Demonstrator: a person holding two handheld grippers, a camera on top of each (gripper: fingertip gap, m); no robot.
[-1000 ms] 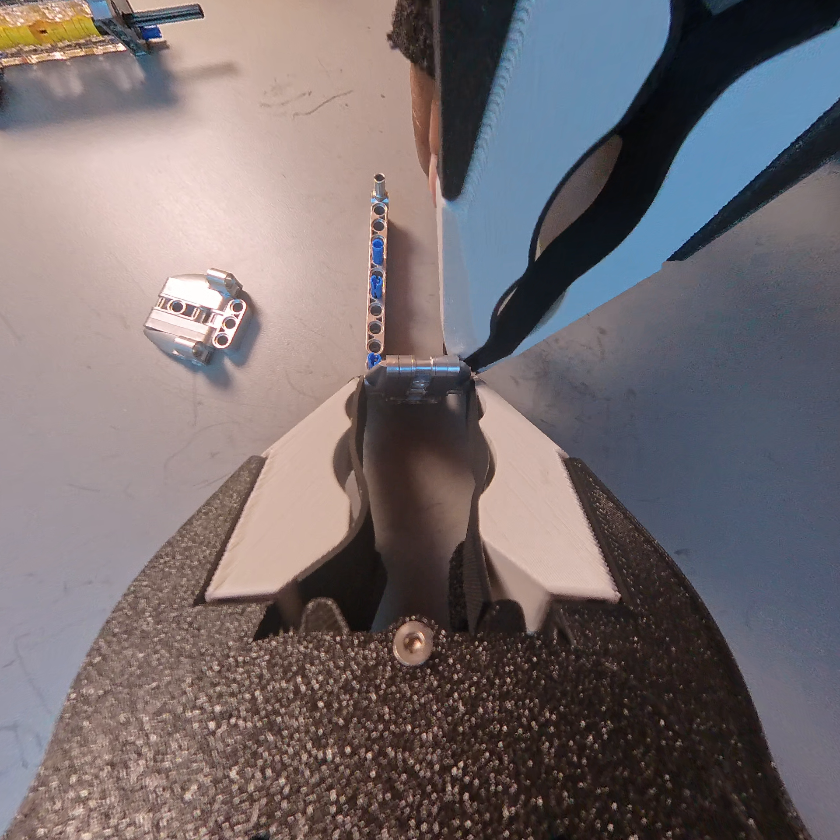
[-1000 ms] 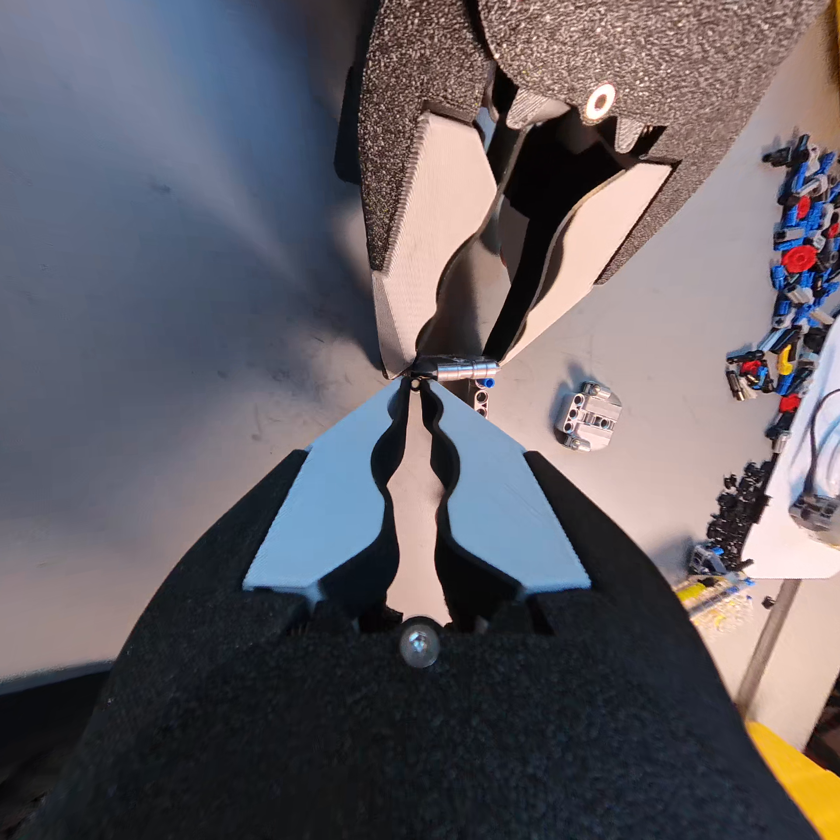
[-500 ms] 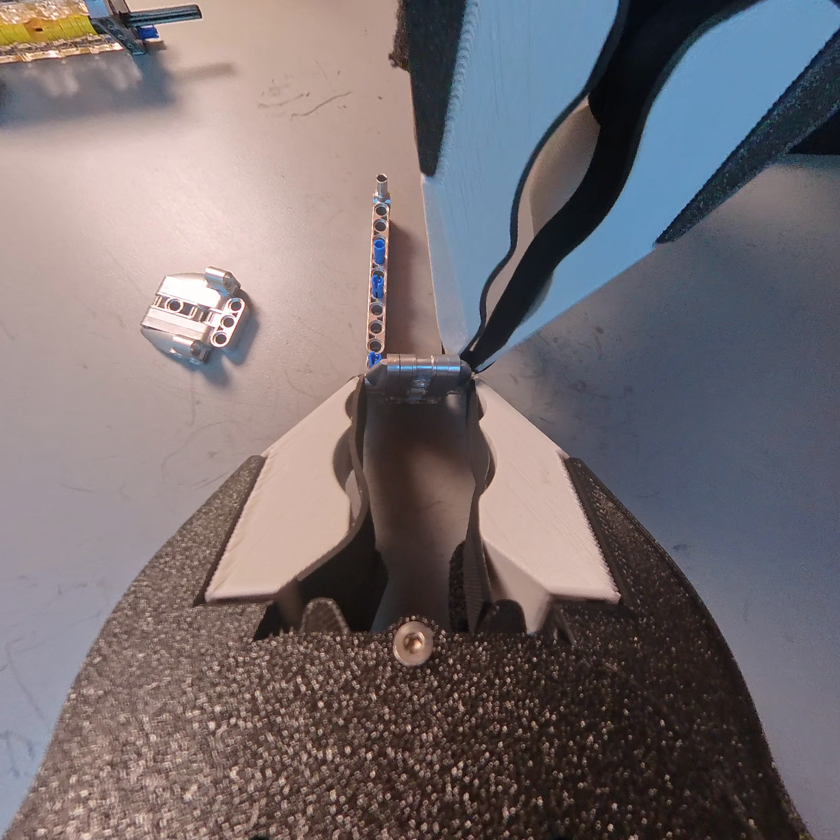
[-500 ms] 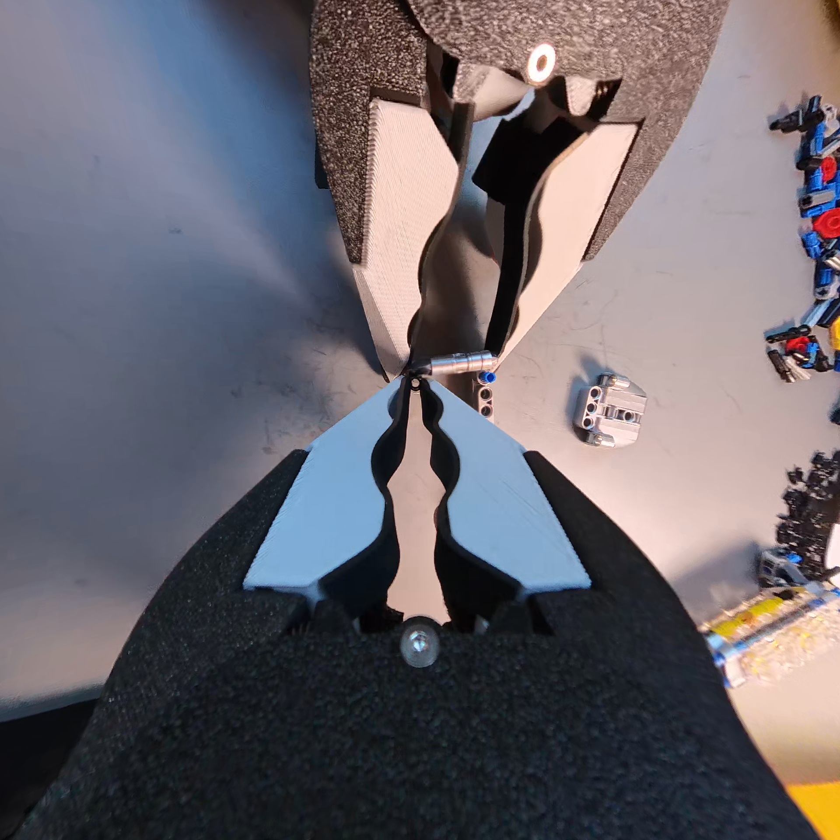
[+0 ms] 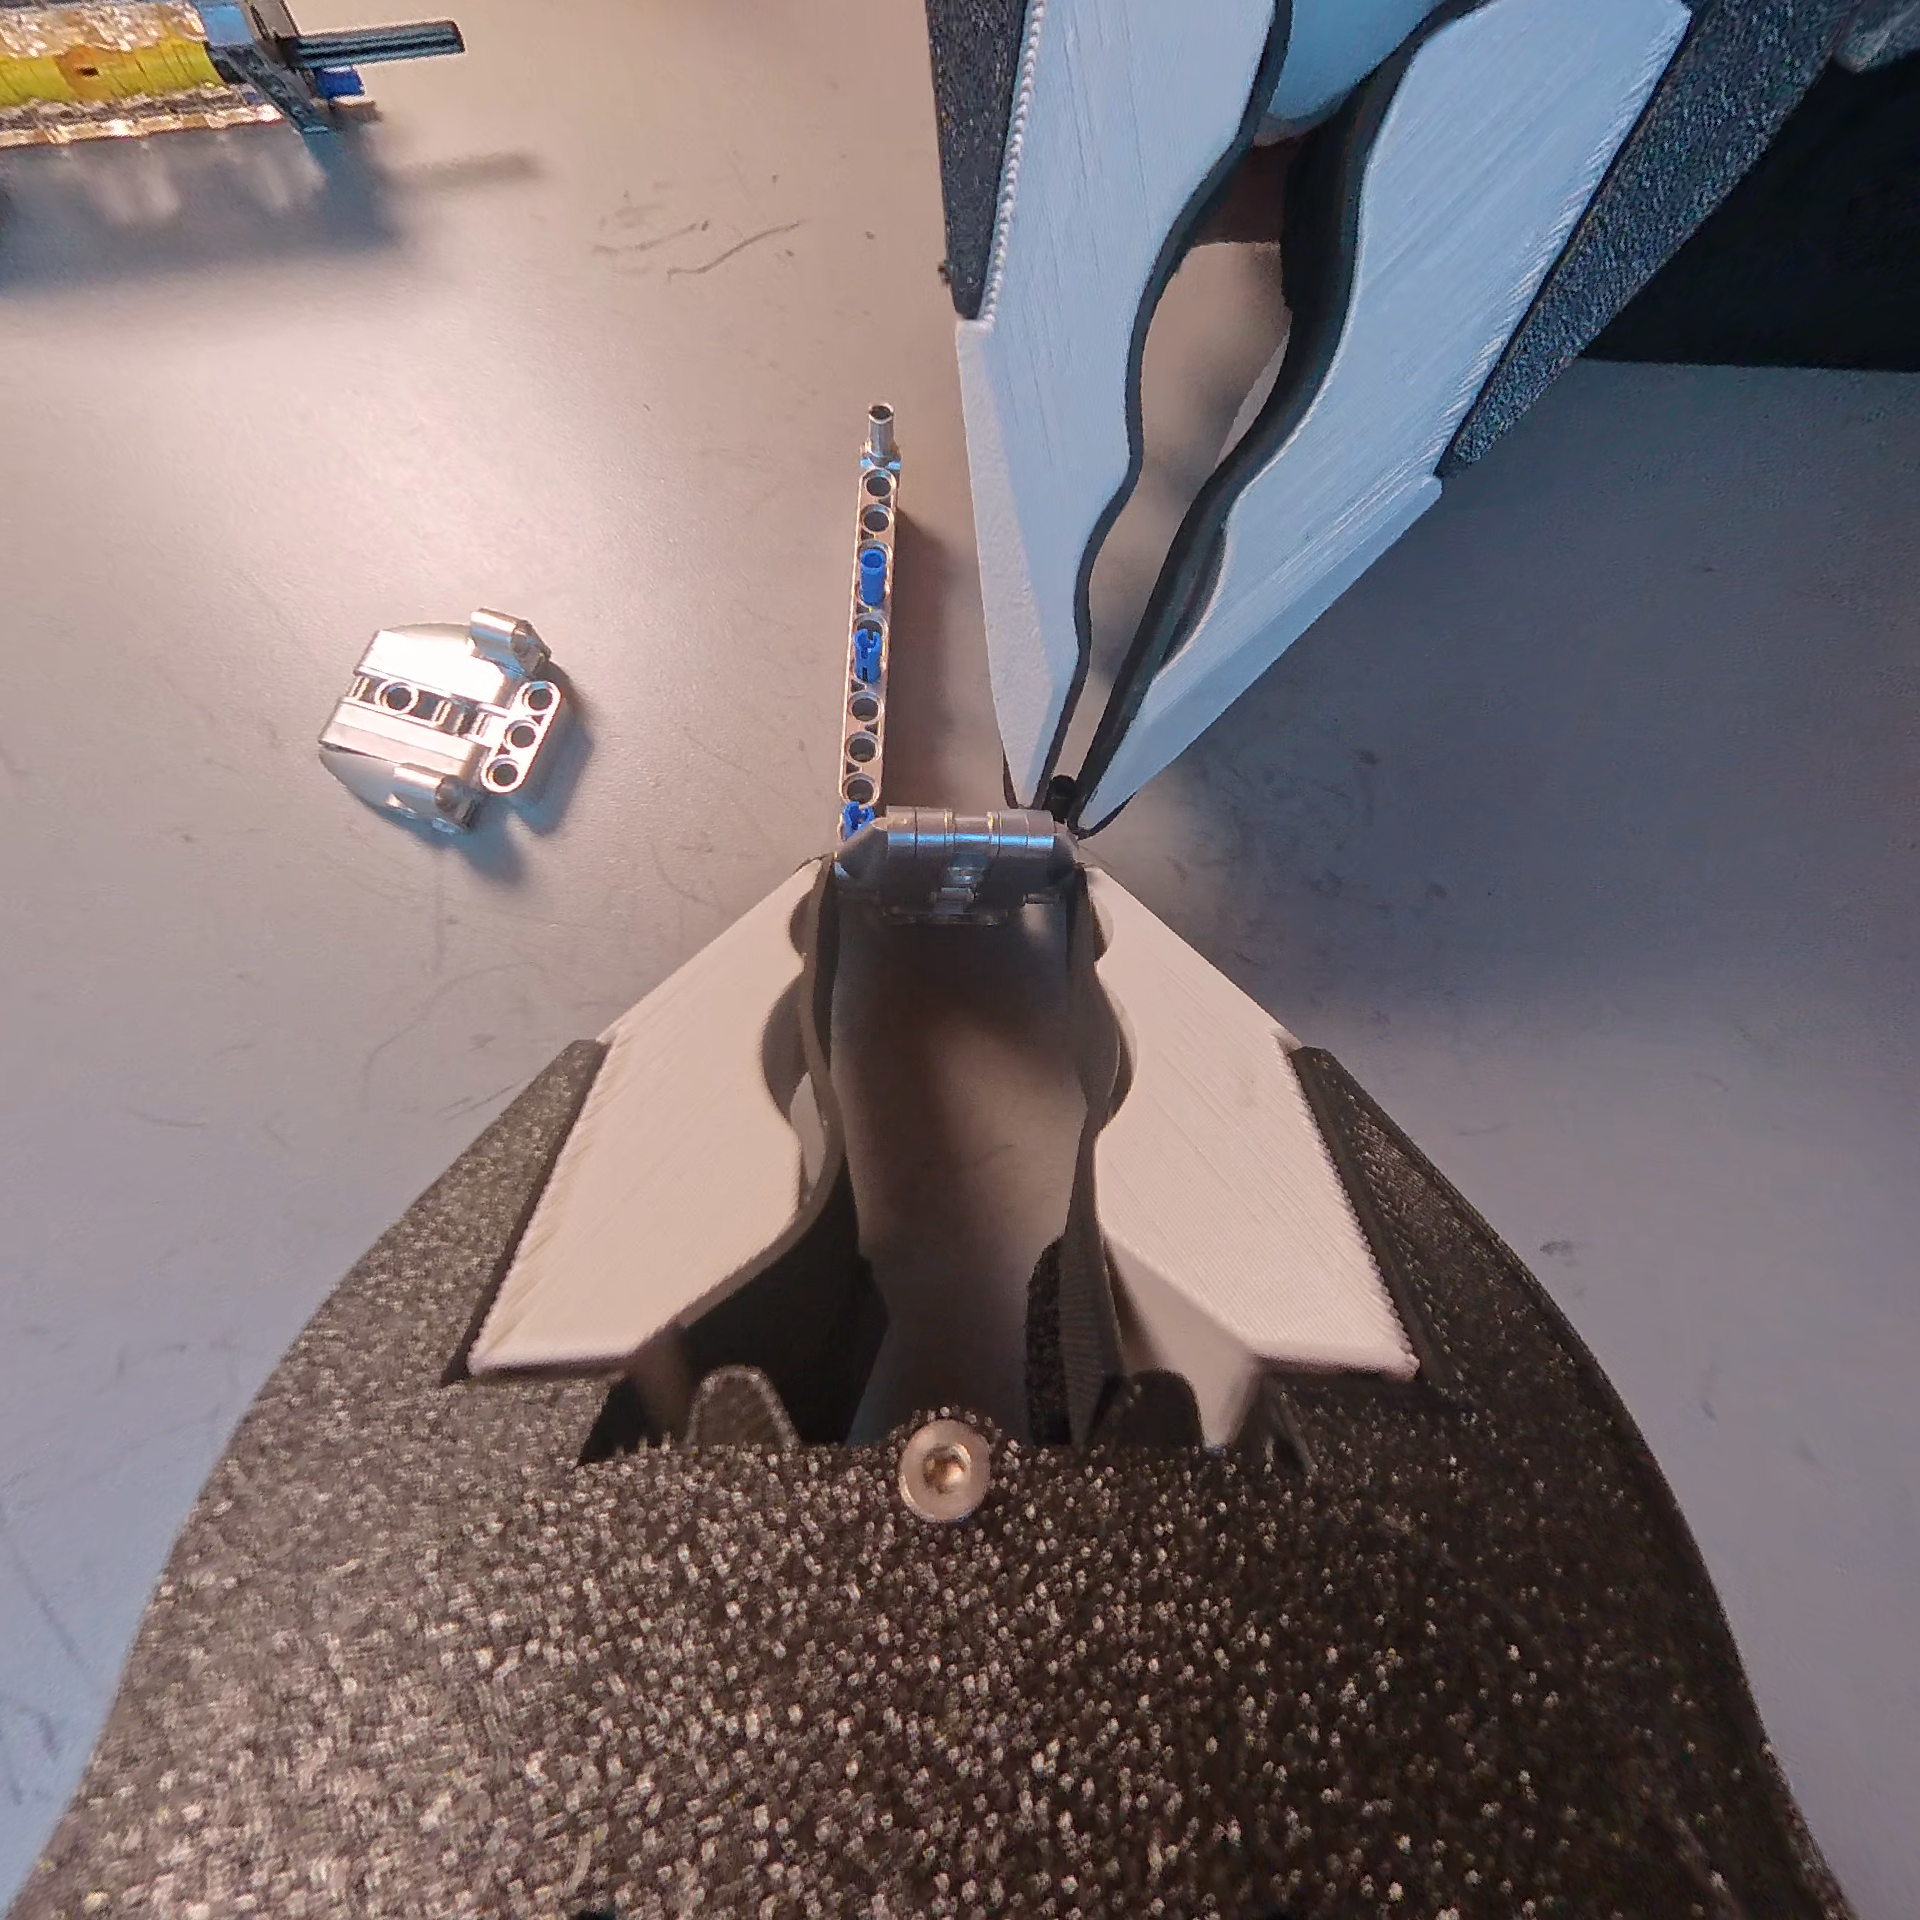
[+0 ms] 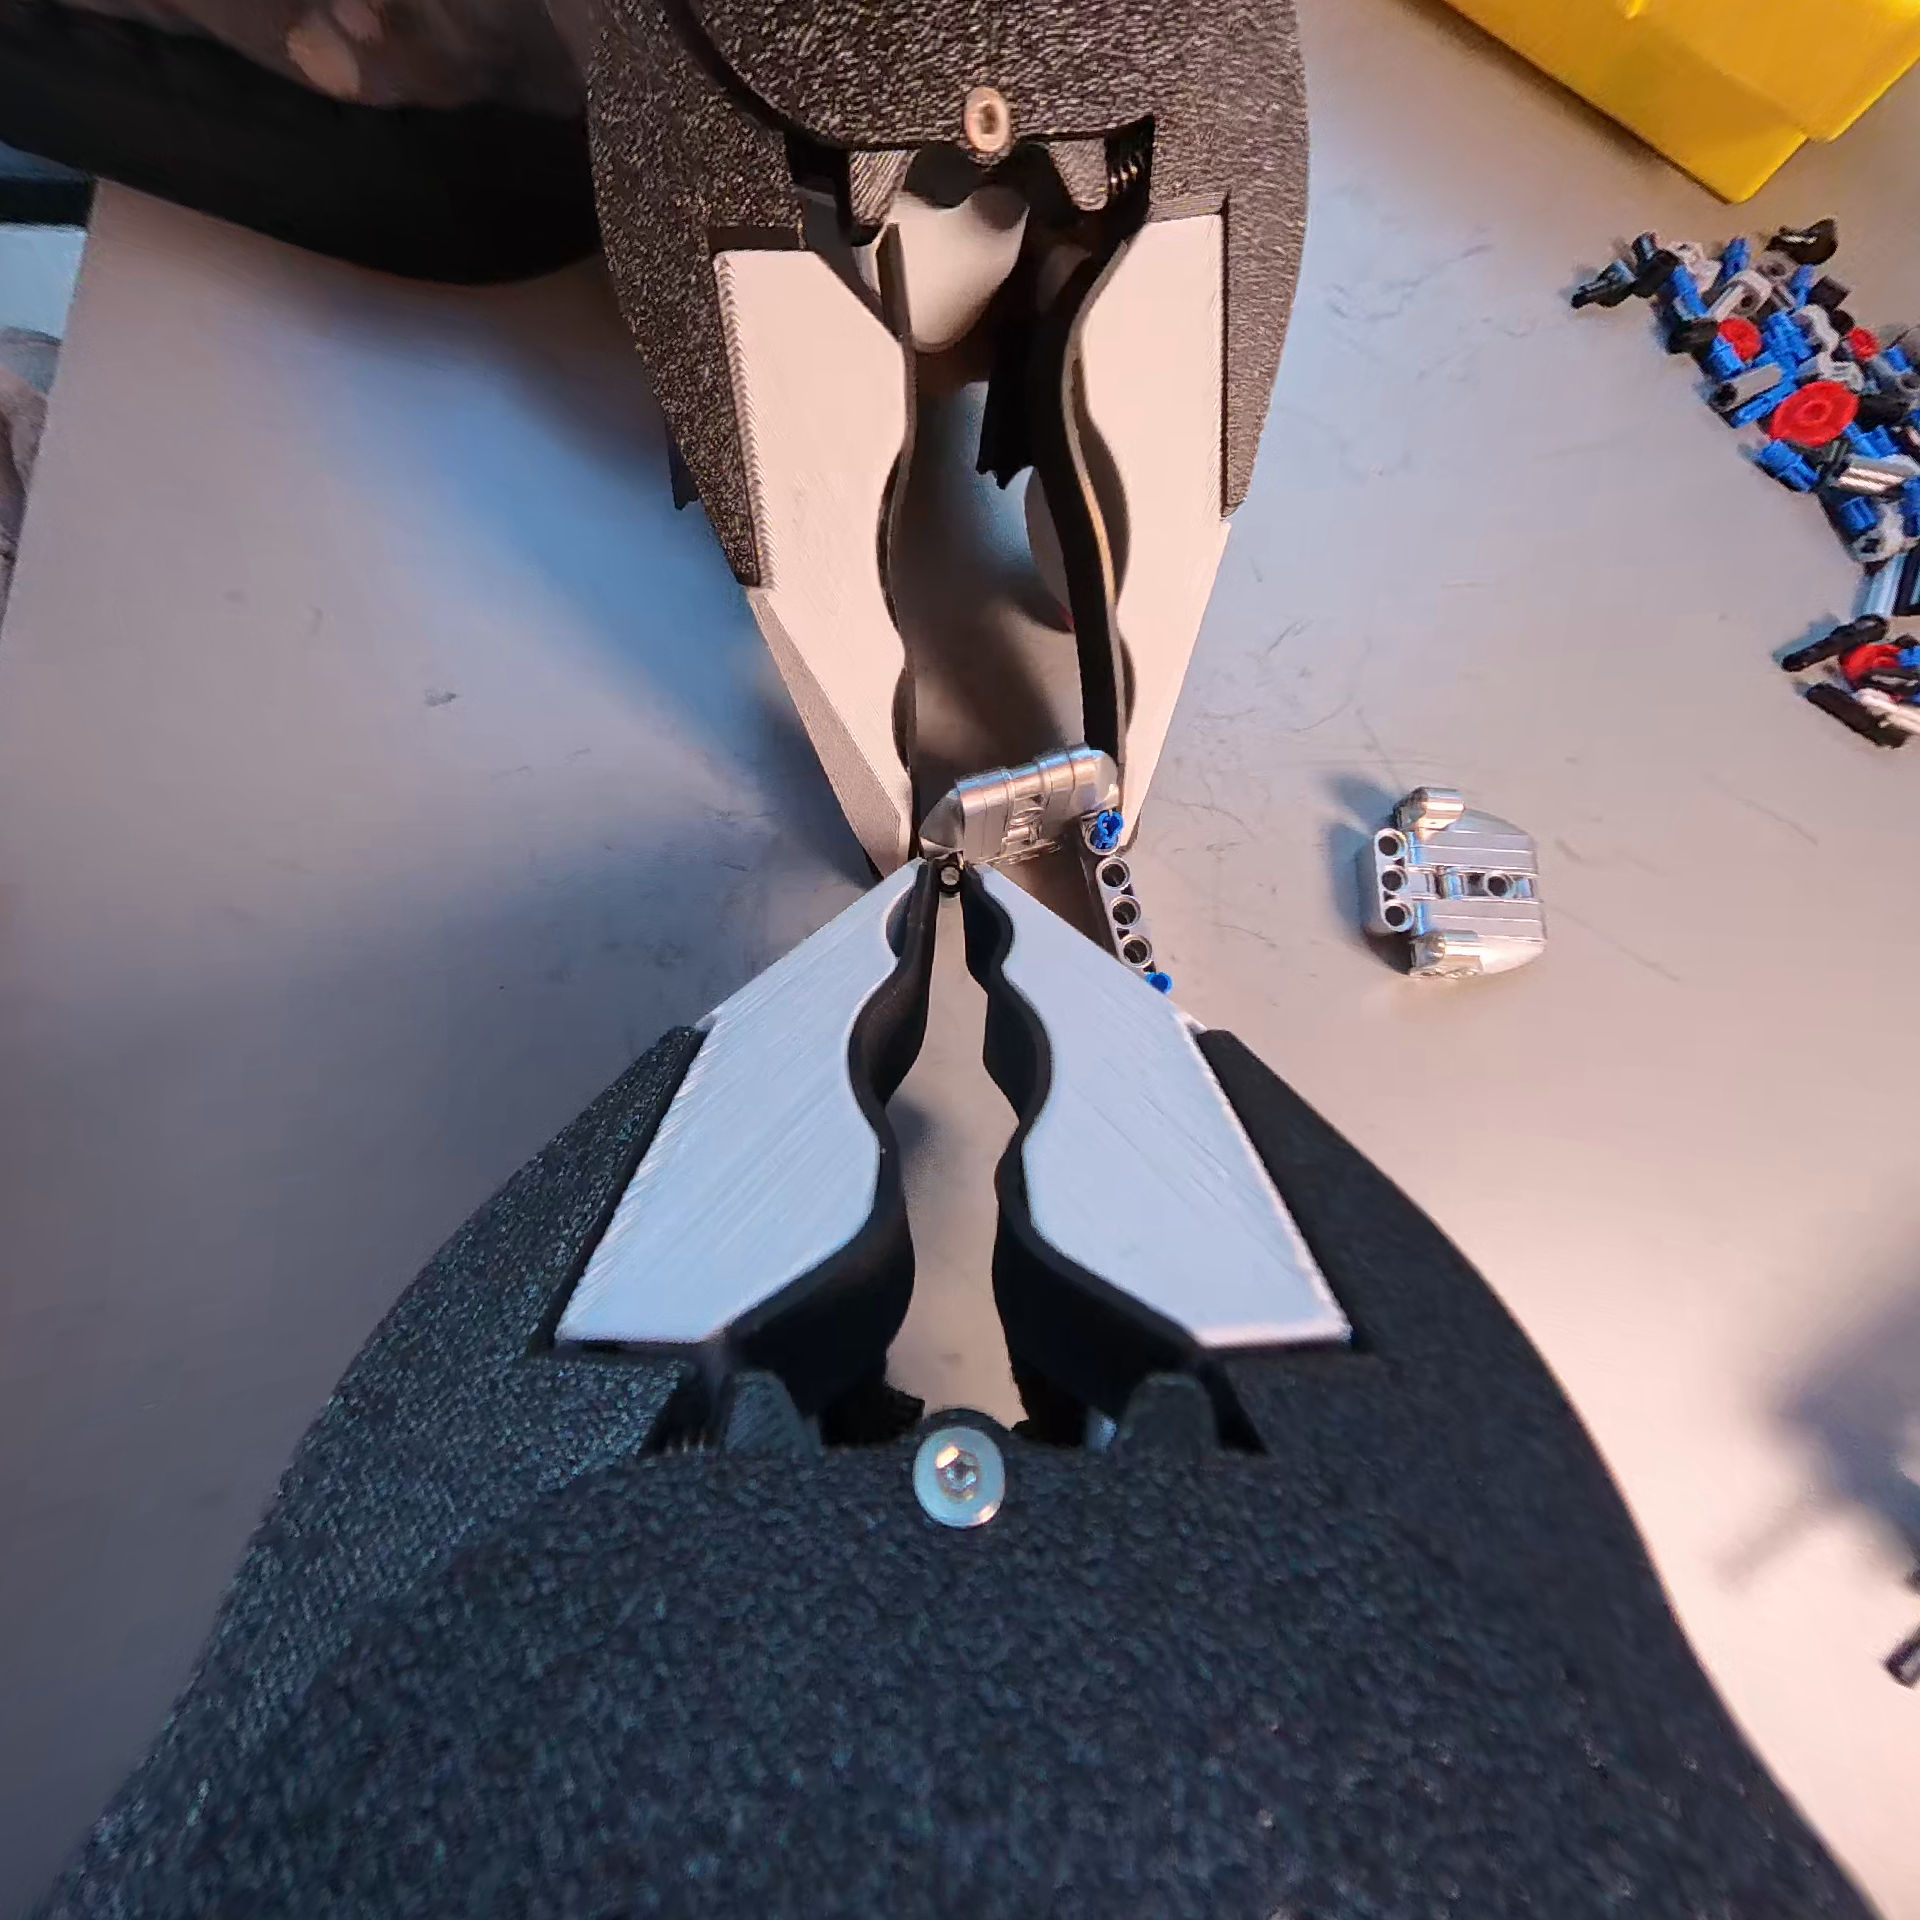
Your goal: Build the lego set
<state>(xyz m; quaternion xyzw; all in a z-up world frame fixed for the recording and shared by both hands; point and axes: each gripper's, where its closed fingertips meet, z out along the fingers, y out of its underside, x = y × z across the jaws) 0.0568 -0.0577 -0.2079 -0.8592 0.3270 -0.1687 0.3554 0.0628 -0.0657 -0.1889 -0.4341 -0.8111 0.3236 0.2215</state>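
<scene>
Left wrist view, left to right. Left of centre: silver ribbed plastic panel piece [image 5: 442, 722] lying loose on grey tabletop [image 5: 312, 1039]. Centre: left gripper [image 5: 961, 868] clamped on silver cylindrical connector piece [image 5: 961, 842]; long grey holed beam with blue pins [image 5: 868, 623] beyond. Upper right: right gripper [image 5: 1060, 795], pinching small black pin [image 5: 1058, 792] against connector's end.

Silver ribbed piece [image 5: 961, 844] clamped crosswise in left gripper [image 5: 961, 868], small black pin [image 6: 948, 876] pinched by right gripper [image 6: 943, 883]
</scene>
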